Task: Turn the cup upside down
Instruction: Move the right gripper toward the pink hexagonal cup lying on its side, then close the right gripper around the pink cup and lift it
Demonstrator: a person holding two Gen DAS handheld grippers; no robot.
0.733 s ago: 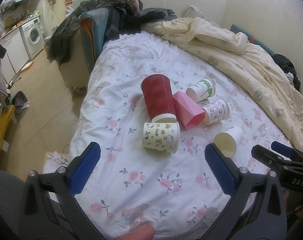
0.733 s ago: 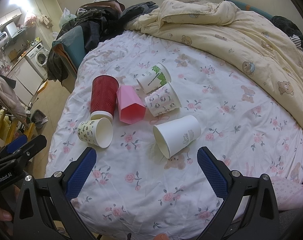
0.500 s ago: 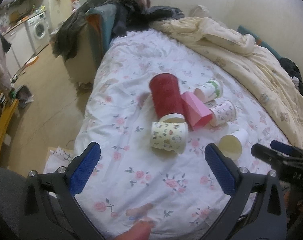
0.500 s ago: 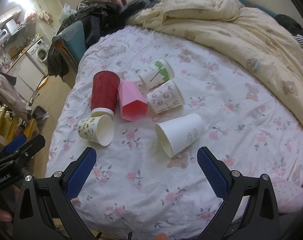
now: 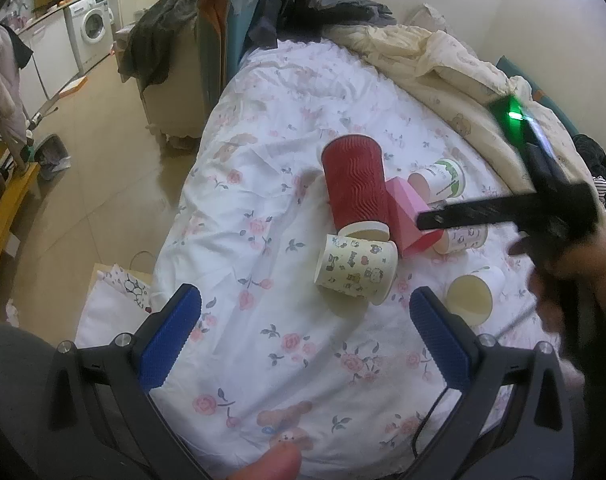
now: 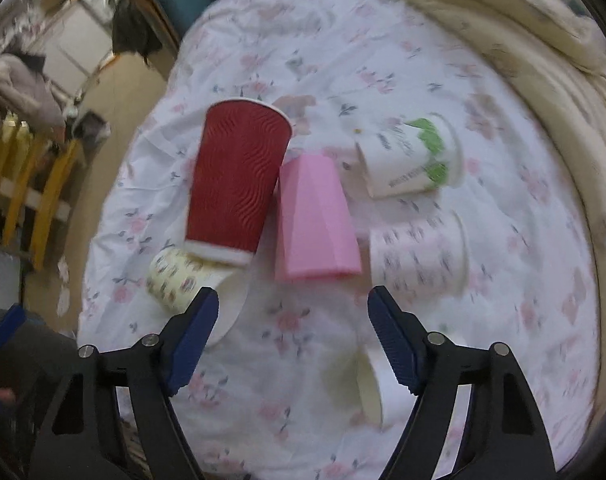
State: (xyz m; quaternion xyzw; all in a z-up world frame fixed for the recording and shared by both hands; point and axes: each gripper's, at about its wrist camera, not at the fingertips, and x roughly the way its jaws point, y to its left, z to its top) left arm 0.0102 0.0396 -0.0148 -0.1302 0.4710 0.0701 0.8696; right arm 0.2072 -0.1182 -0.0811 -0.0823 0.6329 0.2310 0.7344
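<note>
Several cups lie on their sides on a floral bed sheet (image 5: pixel 263 184). A tall red ribbed cup (image 5: pixel 355 184) (image 6: pixel 239 180) lies next to a pink faceted cup (image 5: pixel 405 216) (image 6: pixel 315 220). A cartoon-print cup (image 5: pixel 357 272) (image 6: pixel 179 280) lies below the red one. A green-and-white cup (image 6: pixel 415 160), a patterned white cup (image 6: pixel 419 256) and a plain white cup (image 5: pixel 473 298) (image 6: pixel 367 392) lie to the right. My left gripper (image 5: pixel 303 336) is open and empty, short of the cartoon cup. My right gripper (image 6: pixel 291 340) is open and empty above the plain white cup, just short of the pink cup.
A cream duvet (image 5: pixel 443 64) is bunched along the far right of the bed. A chair heaped with dark clothes (image 5: pixel 223 20) stands at the bed's far left corner. The floor (image 5: pixel 95 152) lies to the left, with a washing machine (image 5: pixel 93 24) beyond.
My right gripper has moved forward and down over the cups, now blurred; it crosses the left wrist view at the right. My left gripper has shifted slightly closer to the cartoon cup.
</note>
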